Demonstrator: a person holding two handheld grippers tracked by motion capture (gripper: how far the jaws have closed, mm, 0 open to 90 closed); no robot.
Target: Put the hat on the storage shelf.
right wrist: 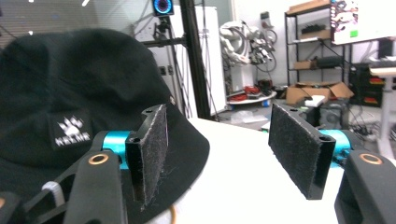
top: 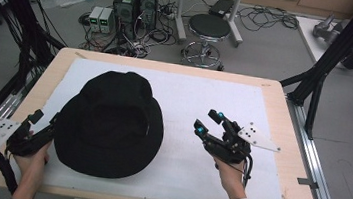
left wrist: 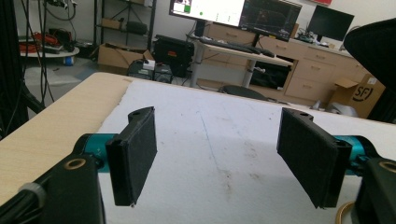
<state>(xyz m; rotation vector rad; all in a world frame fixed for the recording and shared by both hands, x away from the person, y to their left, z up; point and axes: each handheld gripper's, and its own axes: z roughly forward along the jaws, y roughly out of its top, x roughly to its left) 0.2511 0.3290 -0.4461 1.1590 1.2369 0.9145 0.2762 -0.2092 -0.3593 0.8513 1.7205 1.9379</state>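
1. Resting at the mat's left edge, the left gripper [top: 43,122] sits just beside the black hat [top: 110,124], jaws spread wide, gripping nothing.
2. The hat lies left of centre on the white mat [top: 224,105].
3. The right gripper [top: 208,123] is held right of the hat, jaws wide apart and empty.

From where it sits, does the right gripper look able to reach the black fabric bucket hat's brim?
Probably yes. The right gripper is open, its jaws pointing toward the black fabric bucket hat, with bare white mat between them.
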